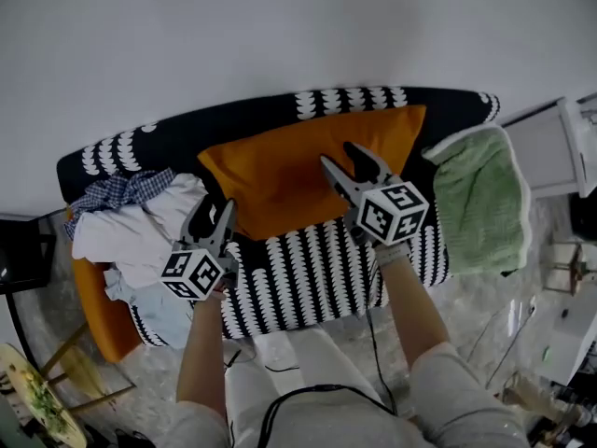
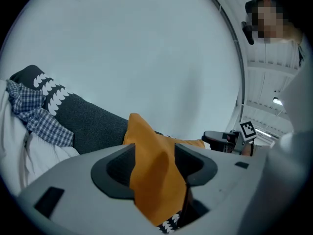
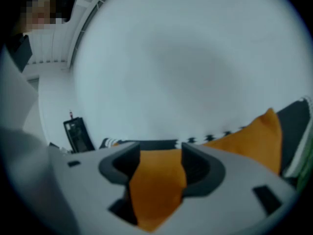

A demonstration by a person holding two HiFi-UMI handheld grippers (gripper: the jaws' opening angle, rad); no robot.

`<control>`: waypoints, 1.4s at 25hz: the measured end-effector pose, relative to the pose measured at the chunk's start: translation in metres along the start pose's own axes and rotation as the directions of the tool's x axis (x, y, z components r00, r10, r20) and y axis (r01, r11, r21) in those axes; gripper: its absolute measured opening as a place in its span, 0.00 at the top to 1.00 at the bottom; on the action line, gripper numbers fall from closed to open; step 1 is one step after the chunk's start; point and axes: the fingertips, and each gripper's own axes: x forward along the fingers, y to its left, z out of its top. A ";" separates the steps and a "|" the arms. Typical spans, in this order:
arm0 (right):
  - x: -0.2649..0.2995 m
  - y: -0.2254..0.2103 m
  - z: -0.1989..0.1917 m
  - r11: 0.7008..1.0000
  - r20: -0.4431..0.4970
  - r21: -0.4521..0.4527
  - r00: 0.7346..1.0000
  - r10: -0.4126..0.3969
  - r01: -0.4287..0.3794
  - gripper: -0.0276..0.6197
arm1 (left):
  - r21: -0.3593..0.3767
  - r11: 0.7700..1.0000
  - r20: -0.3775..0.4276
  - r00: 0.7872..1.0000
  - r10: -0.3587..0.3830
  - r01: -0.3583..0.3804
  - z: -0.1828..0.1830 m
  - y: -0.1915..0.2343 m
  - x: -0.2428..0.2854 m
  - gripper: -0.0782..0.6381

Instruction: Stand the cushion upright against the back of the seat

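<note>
From your head view, the orange cushion (image 1: 298,171) leans upright against the back edge of the patterned seat (image 1: 308,269). Crumpled clothes (image 1: 140,217) lie at the seat's left end and a green towel (image 1: 480,203) at its right. In your left gripper view, the left gripper (image 2: 154,155) has its fingers (image 2: 115,173) released, with a cushion corner loose between them. In your right gripper view, the right gripper (image 3: 157,163) is released too, with the cushion between its fingers.

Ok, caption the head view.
Orange cushion propped against sofa back, left hand-held gripper and right hand-held gripper open around its edges.
</note>
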 end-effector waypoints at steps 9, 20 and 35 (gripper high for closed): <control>-0.063 -0.219 0.039 0.894 0.005 0.033 0.895 -0.446 0.446 0.56 | -0.031 0.996 0.015 0.997 0.078 -0.078 0.020 0.017 0.040 0.51; -0.037 -0.255 0.014 0.919 -0.093 0.224 0.946 -0.311 0.324 0.63 | -0.089 0.987 -0.034 0.991 0.131 -0.133 0.009 0.029 0.065 0.57; -0.054 -0.212 0.013 0.927 -0.067 0.315 0.979 -0.193 0.205 0.89 | -0.290 0.954 0.116 0.986 0.120 -0.082 0.034 0.039 0.043 0.81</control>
